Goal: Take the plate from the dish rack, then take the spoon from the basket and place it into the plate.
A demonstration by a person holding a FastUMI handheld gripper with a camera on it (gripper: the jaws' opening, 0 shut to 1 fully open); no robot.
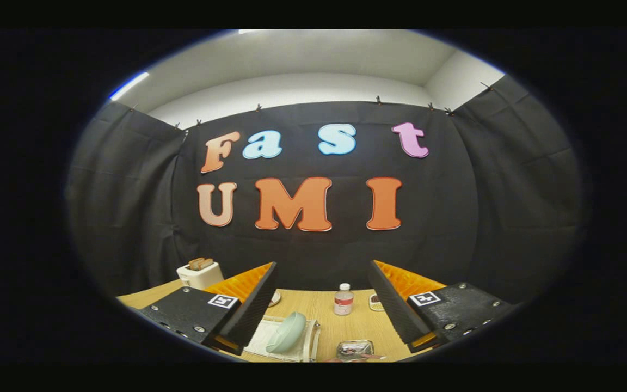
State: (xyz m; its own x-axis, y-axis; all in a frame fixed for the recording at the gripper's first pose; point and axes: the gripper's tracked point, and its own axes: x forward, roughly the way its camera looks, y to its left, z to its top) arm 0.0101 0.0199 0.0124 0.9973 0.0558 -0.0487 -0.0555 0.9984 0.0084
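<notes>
Gripper view: gripper (323,305) fingers wide apart, holding nothing, above table (321,307). Plate (286,331) on edge in rack (283,340), just ahead btwn fingers. Basket (355,348) near rack; bottle (343,299) beyond; toaster (199,273) far left.

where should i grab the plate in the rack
Take the plate by its upper rim, coming down from above. It stands on edge, tilted, in the white rack, so the top rim is the free part. The hand-held gripper is open, raised well above it.
</notes>
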